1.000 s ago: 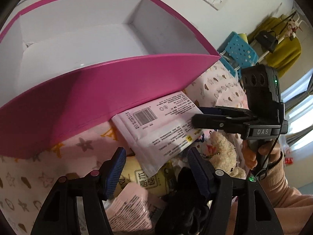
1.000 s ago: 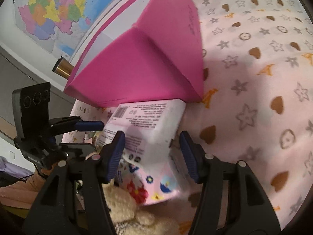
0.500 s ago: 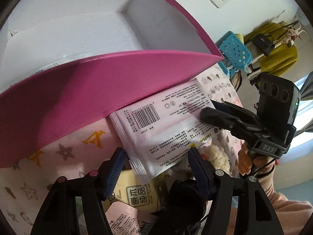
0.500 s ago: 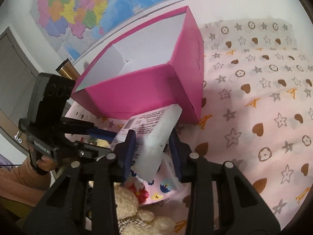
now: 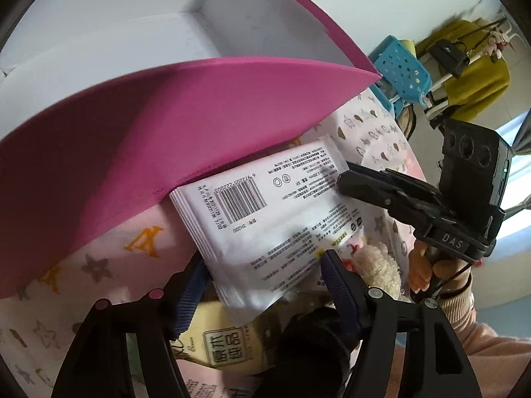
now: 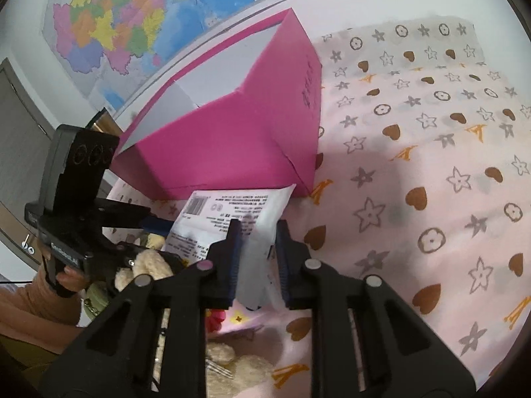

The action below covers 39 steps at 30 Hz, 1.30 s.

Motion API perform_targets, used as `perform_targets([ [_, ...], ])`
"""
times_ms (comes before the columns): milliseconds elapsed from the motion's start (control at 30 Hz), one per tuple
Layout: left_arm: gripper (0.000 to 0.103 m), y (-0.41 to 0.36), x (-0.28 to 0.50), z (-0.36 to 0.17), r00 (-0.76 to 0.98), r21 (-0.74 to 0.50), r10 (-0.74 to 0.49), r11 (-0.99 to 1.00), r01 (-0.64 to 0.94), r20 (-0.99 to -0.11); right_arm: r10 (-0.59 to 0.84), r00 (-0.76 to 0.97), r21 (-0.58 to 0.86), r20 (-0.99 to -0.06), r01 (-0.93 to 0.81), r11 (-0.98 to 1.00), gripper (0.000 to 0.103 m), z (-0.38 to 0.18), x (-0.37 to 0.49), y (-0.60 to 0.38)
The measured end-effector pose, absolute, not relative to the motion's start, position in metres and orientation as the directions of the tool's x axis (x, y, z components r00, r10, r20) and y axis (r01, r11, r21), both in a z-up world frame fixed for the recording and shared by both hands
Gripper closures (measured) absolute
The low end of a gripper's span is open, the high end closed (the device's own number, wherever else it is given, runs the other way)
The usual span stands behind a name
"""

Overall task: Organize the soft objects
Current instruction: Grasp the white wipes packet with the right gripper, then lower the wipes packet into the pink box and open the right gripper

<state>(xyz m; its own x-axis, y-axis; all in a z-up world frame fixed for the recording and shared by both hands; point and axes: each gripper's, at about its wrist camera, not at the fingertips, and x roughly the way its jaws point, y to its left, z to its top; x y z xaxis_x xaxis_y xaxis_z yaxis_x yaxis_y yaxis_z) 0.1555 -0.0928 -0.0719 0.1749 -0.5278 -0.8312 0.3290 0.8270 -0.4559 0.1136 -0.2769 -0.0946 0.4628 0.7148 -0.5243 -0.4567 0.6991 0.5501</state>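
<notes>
Pink box (image 6: pixel 229 139) sits open on the patterned cloth (image 6: pixel 431 172), white inside; the part of its interior that shows holds nothing; a world map (image 6: pixel 139 16) hangs on the wall behind it. White packet (image 5: pixel 265 219) with a barcode lies tilted just in front of the box's near wall, one corner against it. Under and beside the packet: a yellow pack (image 5: pixel 222 345), a black soft thing (image 5: pixel 315 348), a cream plush toy (image 5: pixel 378 265), all on the cloth, none in the box.

Versus a second ago: the packet sits higher and closer to the box wall, its end lifted off the pile; the right gripper's jaws have just been closing, with the packet between them.

Right gripper (image 6: pixel 257 248) is now clamped on the packet's edge, pads pressing the white wrapper on both sides. Left gripper (image 5: pixel 262 285) stands about half open, fingers either side of the packet's lower end; the right finger's tip meets the packet's edge, the left one stays apart, no grip. A hand (image 5: pixel 428 272) in a pink sleeve holds the right gripper's handle.
</notes>
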Motion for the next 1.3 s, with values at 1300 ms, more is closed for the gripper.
perform_targets([
  [1300, 0.059, -0.055, 0.187, 0.043, 0.454, -0.342, -0.413, 0.91, 0.233, -0.789, 0.74, 0.523, 0.51, -0.423, -0.538, 0.671, 0.085, 0.017, 0.173, -0.256],
])
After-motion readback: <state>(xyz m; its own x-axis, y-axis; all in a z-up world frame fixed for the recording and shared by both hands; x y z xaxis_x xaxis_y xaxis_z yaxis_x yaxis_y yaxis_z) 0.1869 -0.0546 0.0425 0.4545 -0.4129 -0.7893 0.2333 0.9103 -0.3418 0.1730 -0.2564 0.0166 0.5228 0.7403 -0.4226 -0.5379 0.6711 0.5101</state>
